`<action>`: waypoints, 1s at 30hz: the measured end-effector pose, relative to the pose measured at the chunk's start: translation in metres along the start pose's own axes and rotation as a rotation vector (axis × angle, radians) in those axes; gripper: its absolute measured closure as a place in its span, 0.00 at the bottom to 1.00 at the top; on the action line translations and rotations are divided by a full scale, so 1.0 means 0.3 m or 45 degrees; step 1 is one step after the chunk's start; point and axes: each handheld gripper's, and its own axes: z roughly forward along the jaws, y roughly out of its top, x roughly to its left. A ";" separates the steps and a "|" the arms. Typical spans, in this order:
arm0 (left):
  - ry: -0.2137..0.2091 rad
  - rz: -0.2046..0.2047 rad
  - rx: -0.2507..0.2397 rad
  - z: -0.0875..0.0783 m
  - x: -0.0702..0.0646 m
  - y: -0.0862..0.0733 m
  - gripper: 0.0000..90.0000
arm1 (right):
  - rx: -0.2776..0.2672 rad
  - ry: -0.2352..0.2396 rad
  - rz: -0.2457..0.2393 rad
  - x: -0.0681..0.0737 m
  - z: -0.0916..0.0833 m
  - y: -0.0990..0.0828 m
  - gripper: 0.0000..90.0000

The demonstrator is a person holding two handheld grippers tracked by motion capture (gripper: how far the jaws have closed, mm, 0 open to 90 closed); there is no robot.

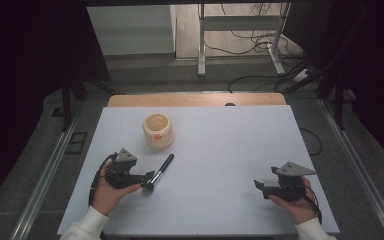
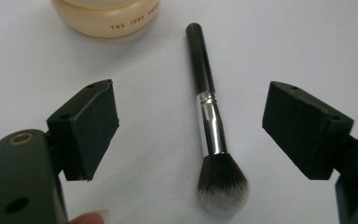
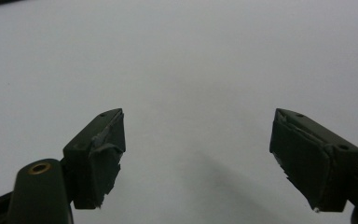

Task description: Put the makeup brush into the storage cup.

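At lower left of the high view I have the left gripper (image 1: 149, 181) wide open, its jaws either side of the makeup brush (image 1: 161, 171) lying on the white table (image 1: 220, 150), not gripping it; the cream jar (image 1: 158, 131) sits above. At lower right, my right gripper (image 1: 258, 186) gapes empty.

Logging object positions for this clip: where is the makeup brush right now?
The makeup brush lies flat on the white table, left side in the high view, just below the cream jar, between the open left gripper's fingers, untouched.
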 end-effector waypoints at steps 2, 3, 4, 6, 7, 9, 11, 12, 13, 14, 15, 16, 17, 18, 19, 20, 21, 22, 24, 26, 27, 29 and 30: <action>-0.002 0.004 0.005 0.006 -0.003 0.006 0.21 | 0.002 0.001 -0.001 0.000 0.000 0.000 0.21; -0.003 0.007 0.007 0.009 -0.004 0.008 0.21 | 0.003 0.001 -0.003 0.001 0.000 0.000 0.21; -0.002 0.009 0.009 0.013 -0.005 0.011 0.21 | 0.003 0.001 -0.004 0.001 0.001 0.000 0.21; -0.006 0.006 0.012 0.019 -0.006 0.014 0.21 | 0.006 0.001 -0.004 0.000 0.000 0.000 0.21; -0.006 0.006 0.012 0.019 -0.006 0.014 0.21 | 0.004 0.001 -0.003 0.000 0.001 -0.001 0.21; -0.013 0.006 0.020 0.025 -0.007 0.017 0.21 | 0.004 0.001 -0.003 0.000 0.001 -0.001 0.21; -0.018 0.002 0.025 0.030 -0.009 0.021 0.20 | 0.006 0.000 -0.004 0.000 0.002 -0.001 0.21; -0.020 0.002 0.029 0.033 -0.009 0.023 0.20 | 0.006 0.000 -0.005 0.000 0.002 -0.001 0.21; -0.018 -0.001 0.034 0.034 -0.009 0.024 0.20 | 0.007 -0.001 -0.006 0.001 0.002 -0.001 0.21; -0.019 -0.001 0.037 0.036 -0.009 0.025 0.20 | 0.007 -0.001 -0.006 0.001 0.002 -0.001 0.21; -0.022 -0.001 0.041 0.041 -0.010 0.028 0.20 | 0.007 -0.004 -0.008 0.000 0.001 0.000 0.21; -0.022 -0.001 0.041 0.041 -0.010 0.028 0.20 | 0.006 -0.004 -0.007 0.000 0.000 0.000 0.21; -0.025 -0.001 0.045 0.043 -0.010 0.030 0.20 | 0.006 -0.004 -0.007 0.000 0.000 0.000 0.21; -0.027 0.007 0.059 0.047 -0.009 0.033 0.20 | 0.005 -0.004 -0.003 0.000 0.002 -0.001 0.21; -0.027 0.007 0.059 0.047 -0.009 0.033 0.20 | 0.006 -0.005 -0.003 0.000 0.002 -0.001 0.21; -0.029 0.007 0.062 0.051 -0.010 0.036 0.20 | 0.006 -0.005 -0.003 0.000 0.002 -0.001 0.21; -0.028 0.008 0.068 0.054 -0.011 0.038 0.20 | 0.008 -0.006 -0.005 0.000 0.003 -0.001 0.21; -0.027 0.012 0.074 0.057 -0.010 0.041 0.20 | 0.007 -0.006 -0.006 0.001 0.003 -0.001 0.21; -0.028 0.010 0.088 0.063 -0.011 0.047 0.20 | 0.005 -0.004 -0.004 0.000 0.001 -0.001 0.21; -0.029 0.013 0.104 0.070 -0.012 0.054 0.20 | 0.003 -0.005 0.003 -0.001 0.002 -0.001 0.21; -0.029 0.013 0.104 0.070 -0.012 0.054 0.20 | 0.003 -0.005 0.003 -0.001 0.002 -0.001 0.21; -0.031 0.015 0.118 0.076 -0.014 0.059 0.20 | 0.006 -0.005 0.000 -0.001 0.003 -0.002 0.21; -0.033 0.016 0.128 0.080 -0.015 0.061 0.20 | 0.006 -0.006 -0.002 -0.001 0.003 -0.002 0.21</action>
